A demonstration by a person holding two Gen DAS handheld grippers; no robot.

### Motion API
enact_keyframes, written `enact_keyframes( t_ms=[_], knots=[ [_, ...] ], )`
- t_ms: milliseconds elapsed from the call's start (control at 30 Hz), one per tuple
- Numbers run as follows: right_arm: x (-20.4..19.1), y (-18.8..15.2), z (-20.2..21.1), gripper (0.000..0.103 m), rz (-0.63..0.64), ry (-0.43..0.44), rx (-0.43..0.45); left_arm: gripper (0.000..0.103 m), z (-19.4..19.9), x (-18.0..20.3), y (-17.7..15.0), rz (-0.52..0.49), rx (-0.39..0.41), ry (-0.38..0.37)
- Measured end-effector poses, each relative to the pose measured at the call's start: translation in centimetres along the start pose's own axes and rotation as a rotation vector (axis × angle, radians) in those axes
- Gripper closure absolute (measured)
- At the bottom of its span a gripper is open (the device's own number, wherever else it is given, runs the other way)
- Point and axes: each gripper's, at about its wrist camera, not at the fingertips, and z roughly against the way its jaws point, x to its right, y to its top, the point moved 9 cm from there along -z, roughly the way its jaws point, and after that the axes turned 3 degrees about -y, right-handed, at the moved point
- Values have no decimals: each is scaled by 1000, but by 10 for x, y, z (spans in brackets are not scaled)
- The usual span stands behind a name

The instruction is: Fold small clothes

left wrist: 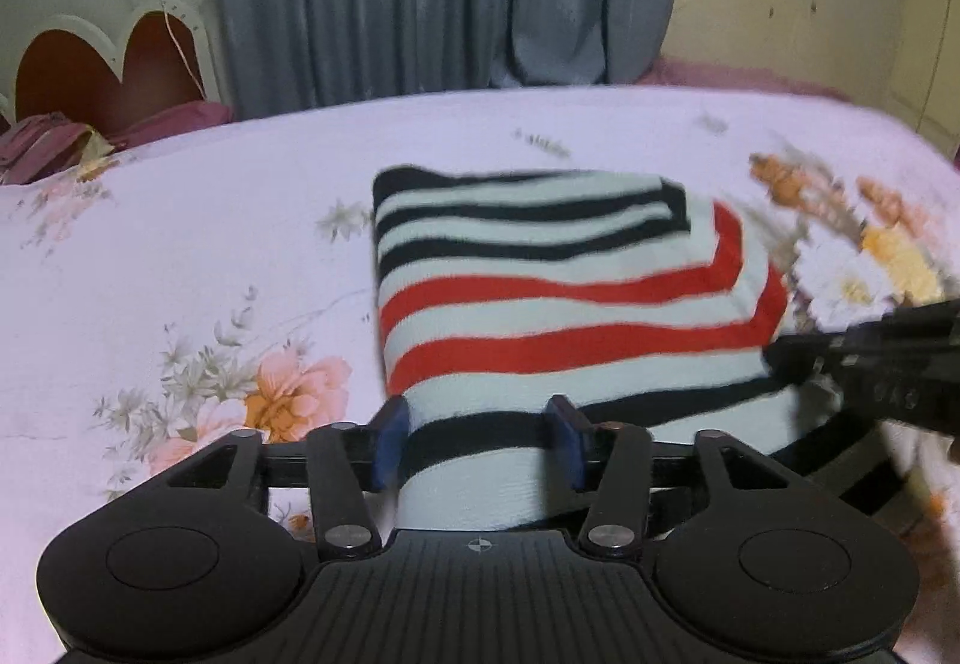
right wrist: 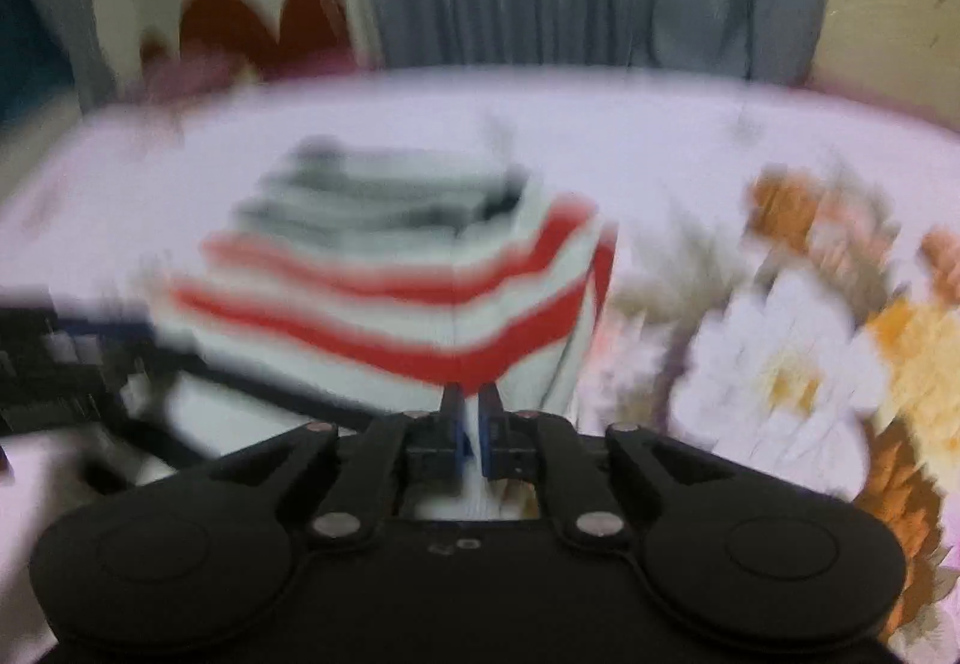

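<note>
One white knit garment with red and black stripes (left wrist: pixel 540 298) lay part-folded on the floral pink bedsheet (left wrist: pixel 180 220). Two grippers: left gripper (left wrist: pixel 477 439) spread wide, cloth between its pads, not pinched; right gripper (right wrist: pixel 474 424) clamped narrow on the near edge. Risk: a one-sided hold could skew the fold (right view was blurred).

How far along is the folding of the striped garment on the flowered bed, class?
Done: the striped garment already lies in layers on the flowered sheet, its far part folded over. In hand: the right gripper is shut on the garment's near right edge, while the left gripper stands open around the near hem. Left: bringing this near part over and letting go.
</note>
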Motion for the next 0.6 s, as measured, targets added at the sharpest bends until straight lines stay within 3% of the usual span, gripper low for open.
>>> enact_keyframes(
  t_ms=[533,600],
  knots=[
    [-2,2,1,97,51,15,-8,50,2,2,4,-7,-19,33],
    [1,7,14,80,12,36,20,38,16,-2,10,10,34,40]
  ],
)
